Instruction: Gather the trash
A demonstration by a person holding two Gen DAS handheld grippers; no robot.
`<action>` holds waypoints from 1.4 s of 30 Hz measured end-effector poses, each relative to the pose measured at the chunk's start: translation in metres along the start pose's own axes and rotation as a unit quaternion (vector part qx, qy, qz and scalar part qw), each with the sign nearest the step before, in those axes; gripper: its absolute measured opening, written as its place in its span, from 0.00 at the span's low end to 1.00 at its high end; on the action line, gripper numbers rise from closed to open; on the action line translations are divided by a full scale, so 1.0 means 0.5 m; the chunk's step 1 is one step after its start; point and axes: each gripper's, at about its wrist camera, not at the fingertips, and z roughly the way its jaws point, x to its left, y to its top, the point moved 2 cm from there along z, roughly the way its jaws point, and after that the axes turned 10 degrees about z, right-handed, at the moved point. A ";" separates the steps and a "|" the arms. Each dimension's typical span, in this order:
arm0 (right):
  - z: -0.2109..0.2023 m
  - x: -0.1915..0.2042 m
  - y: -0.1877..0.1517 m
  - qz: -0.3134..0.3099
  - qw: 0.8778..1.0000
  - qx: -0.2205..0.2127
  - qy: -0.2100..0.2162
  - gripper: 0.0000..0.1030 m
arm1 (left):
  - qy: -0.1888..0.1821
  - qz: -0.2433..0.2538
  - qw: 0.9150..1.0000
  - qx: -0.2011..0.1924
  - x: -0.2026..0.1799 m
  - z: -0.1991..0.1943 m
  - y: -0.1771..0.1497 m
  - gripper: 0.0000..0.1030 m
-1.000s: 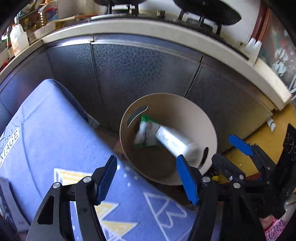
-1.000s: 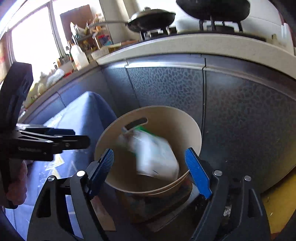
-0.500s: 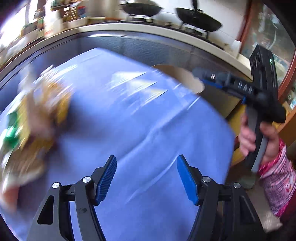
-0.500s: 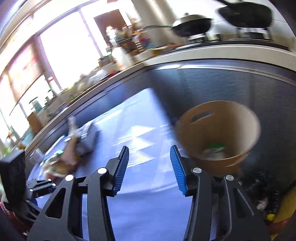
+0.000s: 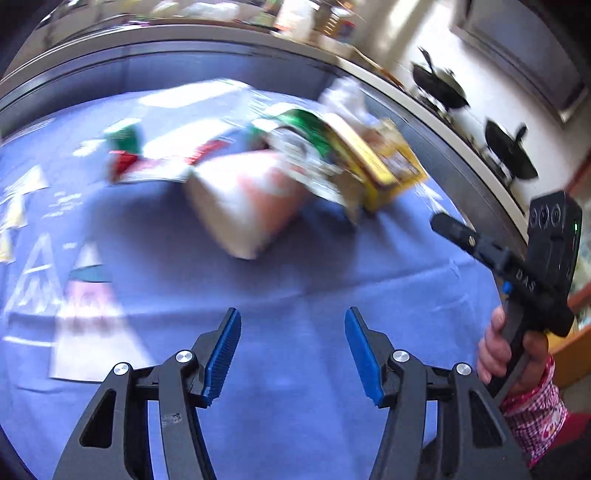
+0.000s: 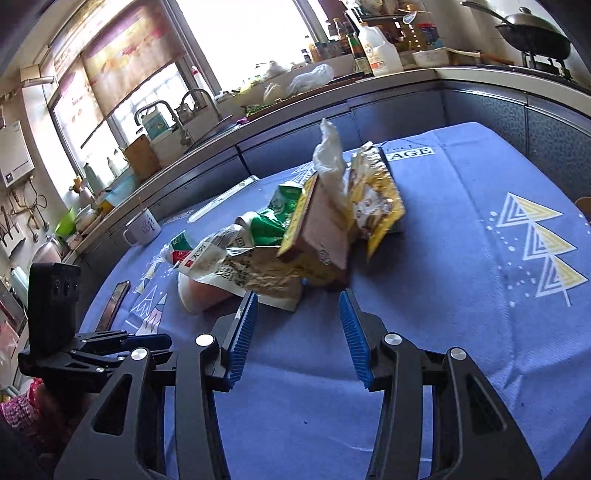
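A heap of trash [image 6: 295,236] lies on the blue tablecloth [image 6: 461,280]: a crumpled clear bag [image 6: 236,266], a green can [image 6: 266,225], a yellow packet [image 6: 376,199], a cardboard box [image 6: 321,225], a white tissue [image 6: 328,155] and a pale cup [image 6: 199,291]. My right gripper [image 6: 297,332] is open and empty, just in front of the heap. My left gripper [image 5: 291,354] is open and empty, some way short of the blurred heap [image 5: 295,173]. The bin shows only as a rim [image 6: 583,206] at the far right edge.
A white mug [image 6: 142,227] and a phone [image 6: 112,304] lie on the cloth at the left. The kitchen counter [image 6: 332,96] with bottles and a sink runs behind the table. A wok [image 6: 532,33] sits on the stove.
Both grippers have swung away from the bin, where trash had just dropped in, to face the heap on the table. Both are still open and empty.
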 end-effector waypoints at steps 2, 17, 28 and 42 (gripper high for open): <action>0.009 0.022 0.001 -0.001 1.000 0.006 0.005 0.44 | 0.001 -0.024 1.000 -0.015 0.047 -0.021 0.002 0.57; 0.140 -0.012 -0.031 0.334 0.901 0.126 0.248 0.44 | -0.237 -0.347 0.905 -0.066 0.291 0.068 0.058 0.57; 0.207 -0.068 -0.050 0.475 0.839 0.098 0.246 0.45 | -0.261 -0.411 0.871 -0.063 0.314 0.118 0.071 0.03; 0.123 -0.041 -0.064 0.406 0.862 0.100 0.288 0.03 | -0.241 -0.345 0.902 -0.090 0.269 0.012 -0.005 0.01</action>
